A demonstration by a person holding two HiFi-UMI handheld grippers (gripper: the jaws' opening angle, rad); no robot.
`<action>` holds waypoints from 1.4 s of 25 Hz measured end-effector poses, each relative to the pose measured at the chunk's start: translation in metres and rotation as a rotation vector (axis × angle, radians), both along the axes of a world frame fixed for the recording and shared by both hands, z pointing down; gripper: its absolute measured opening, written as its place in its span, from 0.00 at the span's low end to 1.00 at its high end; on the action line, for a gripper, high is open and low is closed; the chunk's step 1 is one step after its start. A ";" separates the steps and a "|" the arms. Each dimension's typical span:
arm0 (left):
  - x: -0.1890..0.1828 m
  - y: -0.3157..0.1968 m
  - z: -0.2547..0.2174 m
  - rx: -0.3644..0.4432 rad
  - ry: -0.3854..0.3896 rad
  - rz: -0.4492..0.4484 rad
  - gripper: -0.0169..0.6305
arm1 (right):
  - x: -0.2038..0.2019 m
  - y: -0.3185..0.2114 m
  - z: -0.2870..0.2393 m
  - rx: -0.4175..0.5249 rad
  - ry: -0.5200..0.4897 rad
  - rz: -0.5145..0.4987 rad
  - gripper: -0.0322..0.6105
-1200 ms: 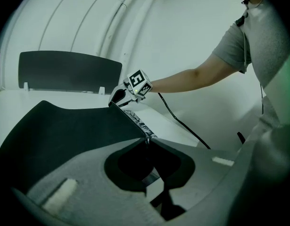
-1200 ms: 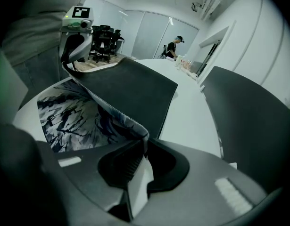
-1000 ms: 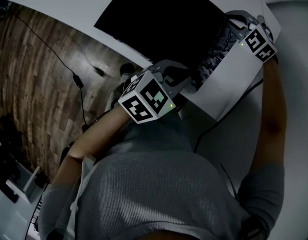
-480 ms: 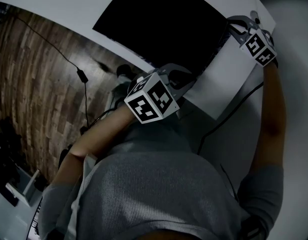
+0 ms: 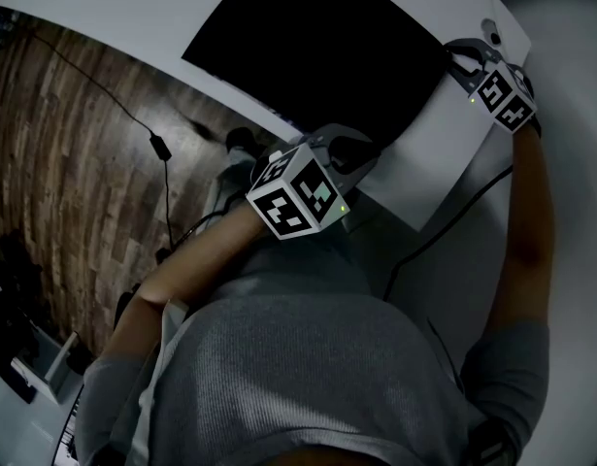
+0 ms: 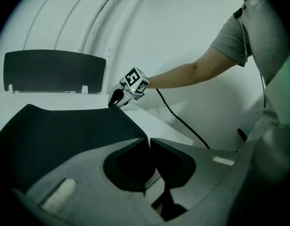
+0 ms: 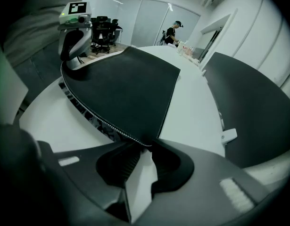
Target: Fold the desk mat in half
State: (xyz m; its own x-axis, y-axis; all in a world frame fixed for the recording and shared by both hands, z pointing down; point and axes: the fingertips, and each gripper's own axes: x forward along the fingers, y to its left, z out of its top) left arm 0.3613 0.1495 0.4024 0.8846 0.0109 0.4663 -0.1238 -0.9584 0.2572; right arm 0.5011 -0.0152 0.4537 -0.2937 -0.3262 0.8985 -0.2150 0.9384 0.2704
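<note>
Head view: desk mat [image 5: 317,56] edges seemingly flush; table [image 5: 446,158] beside.

overhead and two low views (close) share mat [image 5: 317,56].

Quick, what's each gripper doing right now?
Left gripper: closed on a corner of the desk mat, jaws just easing open.
Right gripper: open, jaws just opened; the mat's corner sits between its tips, not pinched.

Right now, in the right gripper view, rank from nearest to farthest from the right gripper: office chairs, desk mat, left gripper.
1. desk mat: corner between the right gripper's jaws, just opening.
2. left gripper: upper left on the mat's other corner, jaws also just opening.
3. office chairs: far background.
</note>
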 end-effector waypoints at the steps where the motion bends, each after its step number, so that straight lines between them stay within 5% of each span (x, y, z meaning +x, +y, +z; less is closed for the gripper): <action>1: -0.003 -0.001 0.001 0.014 -0.006 -0.010 0.09 | 0.003 0.003 0.001 -0.011 0.004 0.012 0.16; 8: -0.026 -0.018 -0.007 0.051 0.018 -0.099 0.10 | 0.036 0.011 -0.020 -0.007 -0.059 0.158 0.06; 17: -0.080 -0.080 -0.063 0.173 0.148 -0.291 0.05 | 0.004 -0.015 -0.068 0.286 -0.297 0.411 0.05; 22: -0.100 -0.079 -0.094 0.222 0.229 -0.300 0.05 | -0.047 0.014 -0.121 0.471 -0.509 0.572 0.05; 26: -0.114 -0.085 -0.105 0.261 0.296 -0.287 0.05 | -0.083 0.043 -0.134 0.526 -0.604 0.645 0.05; 35: -0.118 -0.086 -0.147 0.286 0.425 -0.260 0.05 | -0.109 0.115 -0.212 0.712 -0.884 0.879 0.05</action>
State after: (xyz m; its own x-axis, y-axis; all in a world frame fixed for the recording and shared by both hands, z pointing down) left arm 0.2434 0.0631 0.2556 0.9515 -0.3068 0.0217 -0.3075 -0.9489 0.0710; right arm 0.3918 0.0993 0.2415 -0.1303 -0.9862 0.1026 -0.9860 0.1398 0.0914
